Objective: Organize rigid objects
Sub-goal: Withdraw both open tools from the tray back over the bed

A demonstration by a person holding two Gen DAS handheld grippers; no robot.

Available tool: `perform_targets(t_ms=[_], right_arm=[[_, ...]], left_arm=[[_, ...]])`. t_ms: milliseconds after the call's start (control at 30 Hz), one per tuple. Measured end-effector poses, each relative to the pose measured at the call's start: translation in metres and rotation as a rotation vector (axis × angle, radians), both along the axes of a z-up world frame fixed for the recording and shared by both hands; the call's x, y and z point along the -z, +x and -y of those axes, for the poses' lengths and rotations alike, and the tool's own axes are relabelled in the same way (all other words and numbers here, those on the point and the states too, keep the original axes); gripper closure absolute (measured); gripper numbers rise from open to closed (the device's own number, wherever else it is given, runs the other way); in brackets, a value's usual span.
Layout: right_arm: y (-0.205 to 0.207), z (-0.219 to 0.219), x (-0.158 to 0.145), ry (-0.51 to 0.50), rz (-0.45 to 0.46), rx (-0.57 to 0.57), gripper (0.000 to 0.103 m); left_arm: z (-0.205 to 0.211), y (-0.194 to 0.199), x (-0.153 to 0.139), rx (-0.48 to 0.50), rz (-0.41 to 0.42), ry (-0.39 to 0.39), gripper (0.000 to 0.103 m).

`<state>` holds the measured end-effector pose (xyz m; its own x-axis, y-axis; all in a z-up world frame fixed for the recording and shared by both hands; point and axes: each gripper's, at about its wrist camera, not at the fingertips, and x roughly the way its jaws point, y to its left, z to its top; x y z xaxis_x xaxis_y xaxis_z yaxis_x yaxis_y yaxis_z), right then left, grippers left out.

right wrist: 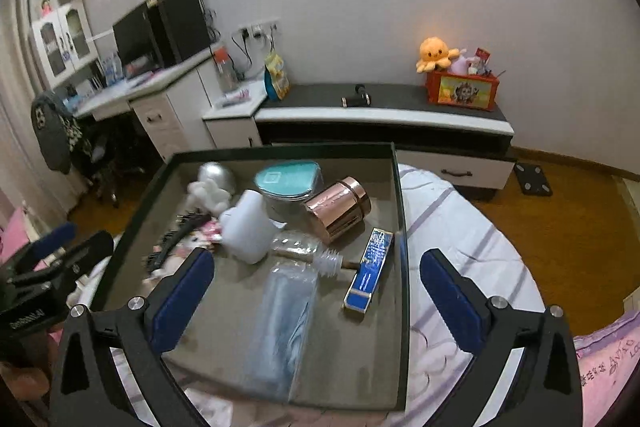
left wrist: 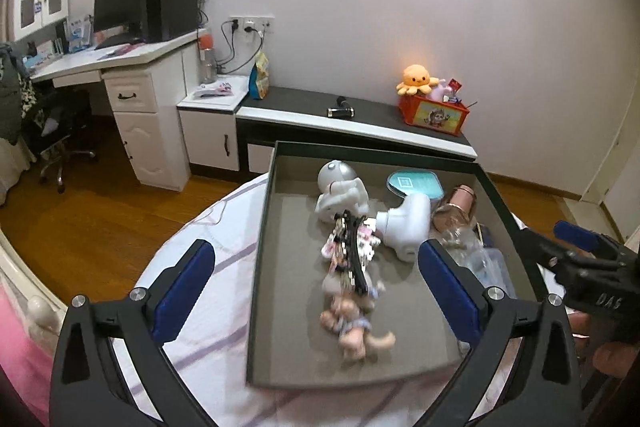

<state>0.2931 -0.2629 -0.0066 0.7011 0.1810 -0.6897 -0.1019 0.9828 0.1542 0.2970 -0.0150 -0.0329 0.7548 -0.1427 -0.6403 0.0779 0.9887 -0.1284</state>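
Bedding (left wrist: 208, 311) with purple stripes is carrying a dark tray (left wrist: 262, 227), with a desk and low cabinet sitting beyond. Both the left gripper (left wrist: 316, 291) and right gripper (right wrist: 316, 297) are hovering over it, jaws spread wide and holding nothing. Ahead of the left fingers a keychain (left wrist: 352, 259) and white robot (left wrist: 340, 191) are lying; ahead of the right, a copper jar (right wrist: 338, 209), blue box (right wrist: 368, 269) and bottle (right wrist: 308, 251).

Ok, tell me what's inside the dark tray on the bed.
The tray holds a white robot toy, teal tin, copper jar, white gadget, hair comb, charms, clear bottle, blue box and plastic pouch. Anything beneath them is hidden.
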Motion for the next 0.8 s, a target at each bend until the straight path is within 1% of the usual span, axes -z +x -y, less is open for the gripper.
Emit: perform_targets(t_ms=[167, 333, 600, 800], right_arm=[[-0.036, -0.003, -0.015, 0.025, 0.042, 0.013, 0.000], [-0.068, -0.010, -0.024, 0.009, 0.059, 0.012, 0.000], [-0.122, -0.019, -0.020, 0.017, 0.063, 0.003, 0.000], [-0.149, -0.024, -0.011, 0.016, 0.049, -0.005, 0.000]], left_arm=[[-0.005, -0.036, -0.011, 0.001, 0.023, 0.000, 0.000], [-0.008, -0.070, -0.019, 0.000, 0.043, 0.001, 0.000], [-0.008, -0.118, -0.019, -0.013, 0.042, 0.007, 0.000], [-0.005, -0.145, -0.013, -0.012, 0.030, 0.019, 0.000]])
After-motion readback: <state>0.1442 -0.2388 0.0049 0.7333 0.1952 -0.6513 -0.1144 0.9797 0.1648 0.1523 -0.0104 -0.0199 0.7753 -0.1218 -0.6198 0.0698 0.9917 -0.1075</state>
